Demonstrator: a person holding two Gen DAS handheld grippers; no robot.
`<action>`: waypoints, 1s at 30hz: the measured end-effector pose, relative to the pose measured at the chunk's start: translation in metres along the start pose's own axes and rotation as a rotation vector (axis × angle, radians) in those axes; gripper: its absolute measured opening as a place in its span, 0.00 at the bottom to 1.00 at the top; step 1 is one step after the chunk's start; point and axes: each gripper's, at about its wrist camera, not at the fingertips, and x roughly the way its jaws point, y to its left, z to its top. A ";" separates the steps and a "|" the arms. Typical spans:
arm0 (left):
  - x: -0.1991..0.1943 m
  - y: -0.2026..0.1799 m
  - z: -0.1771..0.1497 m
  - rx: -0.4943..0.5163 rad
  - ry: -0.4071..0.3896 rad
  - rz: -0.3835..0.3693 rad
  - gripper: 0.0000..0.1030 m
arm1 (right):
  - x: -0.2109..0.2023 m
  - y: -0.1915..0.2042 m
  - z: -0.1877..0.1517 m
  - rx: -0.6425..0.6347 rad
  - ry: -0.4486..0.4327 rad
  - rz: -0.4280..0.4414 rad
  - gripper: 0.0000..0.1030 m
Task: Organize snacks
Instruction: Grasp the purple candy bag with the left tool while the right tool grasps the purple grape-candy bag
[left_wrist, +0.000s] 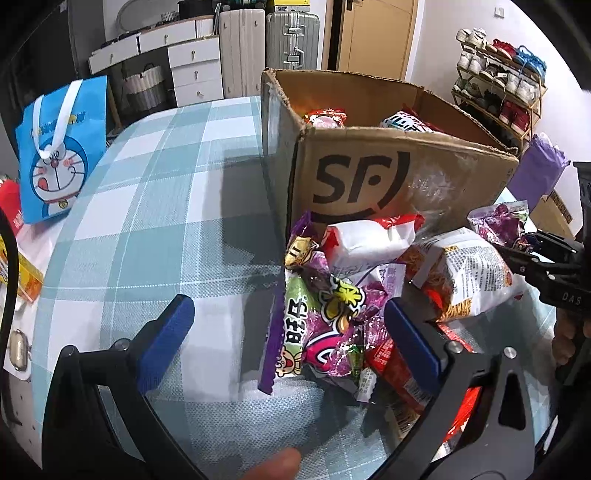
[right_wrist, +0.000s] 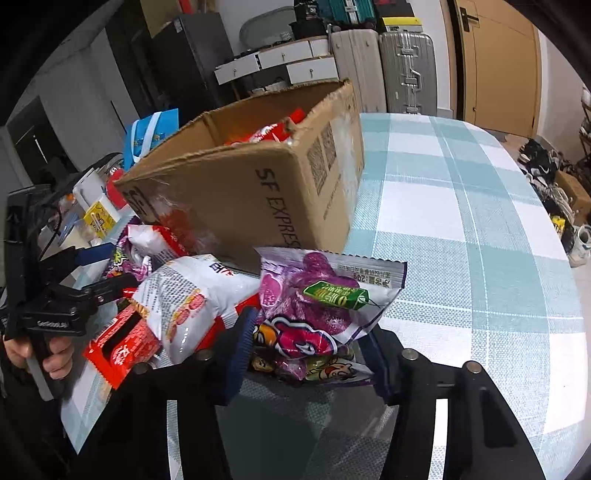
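An open SF cardboard box (left_wrist: 373, 173) holding snack packs stands on the checked tablecloth; it also shows in the right wrist view (right_wrist: 258, 188). A pile of snack packs lies in front of it. My left gripper (left_wrist: 288, 328) is open, its blue fingers either side of a purple-and-green candy bag (left_wrist: 317, 332), not closed on it. My right gripper (right_wrist: 310, 350) has its jaws close around a purple sweet-potato snack bag (right_wrist: 325, 295), which sticks up between the fingers; it also appears at the right edge of the left view (left_wrist: 532, 254). A white noodle pack (right_wrist: 192, 295) lies beside it.
A blue Doraemon bag (left_wrist: 55, 147) stands at the table's left. A red packet (right_wrist: 118, 350) lies at the pile's left. Drawers, suitcases (left_wrist: 291, 37) and a shoe rack (left_wrist: 498, 85) stand behind. The checked tablecloth (right_wrist: 480, 240) stretches right of the box.
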 end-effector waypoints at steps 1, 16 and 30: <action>0.001 0.002 0.000 -0.005 0.005 0.002 0.99 | -0.003 0.001 0.001 -0.007 -0.010 -0.004 0.52; 0.005 0.021 -0.017 -0.074 0.008 -0.056 0.96 | -0.011 0.003 0.001 -0.013 -0.023 -0.004 0.52; -0.018 -0.002 -0.020 0.036 -0.059 -0.115 0.36 | -0.011 0.005 0.001 -0.027 -0.030 -0.003 0.52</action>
